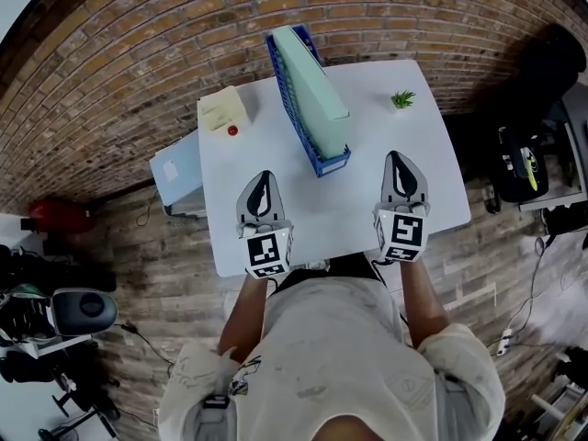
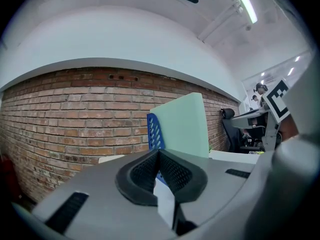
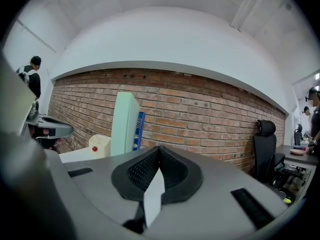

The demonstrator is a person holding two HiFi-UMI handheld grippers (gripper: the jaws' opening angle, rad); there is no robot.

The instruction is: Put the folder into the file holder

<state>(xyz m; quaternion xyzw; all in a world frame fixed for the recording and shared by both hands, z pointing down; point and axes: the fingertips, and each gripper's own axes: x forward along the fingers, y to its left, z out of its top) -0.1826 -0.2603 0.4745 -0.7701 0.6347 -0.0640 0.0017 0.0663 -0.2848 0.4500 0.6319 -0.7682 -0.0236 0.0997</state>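
A pale green folder (image 1: pixel 312 85) stands upright inside the blue file holder (image 1: pixel 296 127) at the back middle of the white table (image 1: pixel 367 209). My left gripper (image 1: pixel 264 180) rests near the table's front edge, left of the holder's near end, shut with nothing in it. My right gripper (image 1: pixel 398 160) sits to the holder's right, also shut and empty. In the left gripper view the folder (image 2: pixel 182 124) and holder (image 2: pixel 154 131) rise just beyond the closed jaws of the gripper (image 2: pixel 159 151). In the right gripper view the folder (image 3: pixel 122 124) stands ahead to the left of the gripper (image 3: pixel 160 148).
A cream box (image 1: pixel 223 110) with a red dot stands at the table's back left. A small green plant (image 1: pixel 401 98) sits at the back right. A light blue box (image 1: pixel 179 168) lies off the left edge. A black chair (image 1: pixel 542 72) is at the right.
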